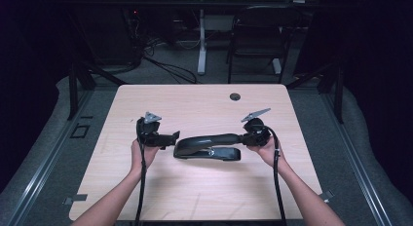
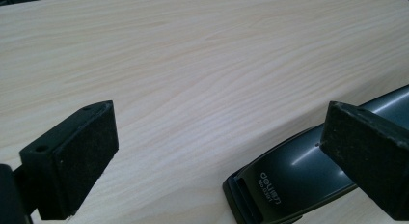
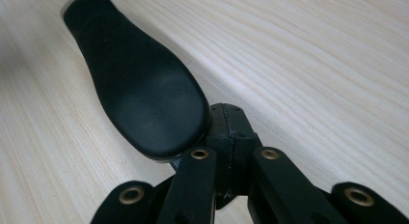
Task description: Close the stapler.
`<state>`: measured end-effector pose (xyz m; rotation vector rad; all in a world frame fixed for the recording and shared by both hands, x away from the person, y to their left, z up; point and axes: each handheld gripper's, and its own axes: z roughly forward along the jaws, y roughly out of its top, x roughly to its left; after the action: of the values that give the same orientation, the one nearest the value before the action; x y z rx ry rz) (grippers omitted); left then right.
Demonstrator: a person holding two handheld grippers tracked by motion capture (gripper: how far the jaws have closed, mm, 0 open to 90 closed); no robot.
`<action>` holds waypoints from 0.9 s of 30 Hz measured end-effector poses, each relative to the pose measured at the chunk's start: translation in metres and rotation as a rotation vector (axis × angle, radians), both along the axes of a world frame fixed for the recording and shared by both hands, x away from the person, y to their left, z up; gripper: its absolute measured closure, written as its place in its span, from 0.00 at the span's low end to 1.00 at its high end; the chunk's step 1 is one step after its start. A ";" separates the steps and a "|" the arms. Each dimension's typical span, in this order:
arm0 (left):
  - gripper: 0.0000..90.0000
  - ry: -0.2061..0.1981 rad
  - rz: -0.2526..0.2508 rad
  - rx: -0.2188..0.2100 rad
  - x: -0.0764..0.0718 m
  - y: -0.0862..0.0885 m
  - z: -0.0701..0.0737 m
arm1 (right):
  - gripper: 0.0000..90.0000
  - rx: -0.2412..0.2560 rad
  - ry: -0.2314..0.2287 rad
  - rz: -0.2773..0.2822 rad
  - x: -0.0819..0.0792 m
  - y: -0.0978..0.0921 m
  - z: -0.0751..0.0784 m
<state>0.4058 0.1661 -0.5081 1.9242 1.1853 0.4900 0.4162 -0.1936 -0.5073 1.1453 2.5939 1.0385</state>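
A black long-handled stapler [image 1: 207, 144] lies across the middle of the pale wood table [image 1: 204, 104], its head pointing left. My left gripper [image 1: 171, 141] is open just left of that head. In the left gripper view, the glossy stapler head [image 2: 289, 175] with white lettering sits low between the spread jaws of the left gripper [image 2: 226, 137], close behind the right one. My right gripper [image 1: 245, 136] is at the handle's right end. In the right gripper view, the jaws of the right gripper [image 3: 226, 120] are shut together, tips against the matte handle end [image 3: 140, 93], nothing between them.
A round cable hole [image 1: 235, 96] sits near the table's far edge. Beyond the table stand a dark chair [image 1: 258, 36] and a white desk leg [image 1: 201, 46] among floor cables. Bare tabletop lies on all sides of the stapler.
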 end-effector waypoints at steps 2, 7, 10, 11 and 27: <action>0.00 0.001 -0.002 0.002 0.000 0.000 0.000 | 1.00 -0.021 0.008 -0.003 0.000 0.000 -0.001; 0.00 0.009 -0.006 0.005 0.000 0.000 0.000 | 1.00 -0.044 0.023 0.003 0.002 0.000 -0.006; 0.00 0.008 -0.006 0.004 0.001 -0.001 -0.001 | 1.00 -0.049 0.033 0.005 0.004 -0.001 -0.008; 0.00 0.008 -0.008 0.003 0.000 -0.001 -0.001 | 1.00 -0.053 0.031 0.002 0.004 0.000 -0.008; 0.00 -0.006 -0.011 0.009 -0.001 -0.002 0.001 | 1.00 -0.037 -0.141 0.027 -0.020 0.000 0.041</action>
<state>0.4048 0.1641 -0.5074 1.9354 1.1697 0.4955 0.3961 -0.1932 -0.4664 0.9936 2.5146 1.0315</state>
